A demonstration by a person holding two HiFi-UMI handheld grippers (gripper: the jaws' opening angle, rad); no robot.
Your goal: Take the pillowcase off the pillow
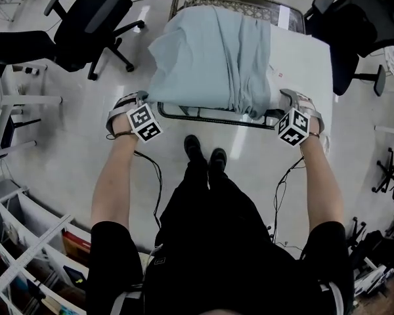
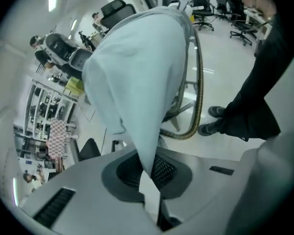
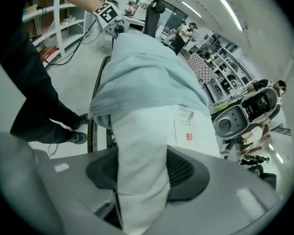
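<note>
left gripper (image 2: 149, 180) pinches pillowcase (image 2: 137, 82) | right gripper (image 3: 139, 175) clamps pillow (image 3: 142, 131) | head view: jaws hidden

The pillowcase (image 1: 210, 58) is lying over the pillow (image 1: 302, 64) on the surface (image 1: 197, 115), the left hand-held gripper (image 1: 144, 100) and the right hand-held gripper (image 1: 280, 110) flanking its near edge.

Black T-shirt (image 1: 111, 248), trousers (image 1: 207, 188) and shoes (image 1: 193, 147) are worn

The head camera looks steeply down on the left gripper (image 1: 142, 101) and right gripper (image 1: 281, 107); their own cameras, just behind the jaws, share the pale blue cloth pillowcase (image 1: 210, 58).
</note>
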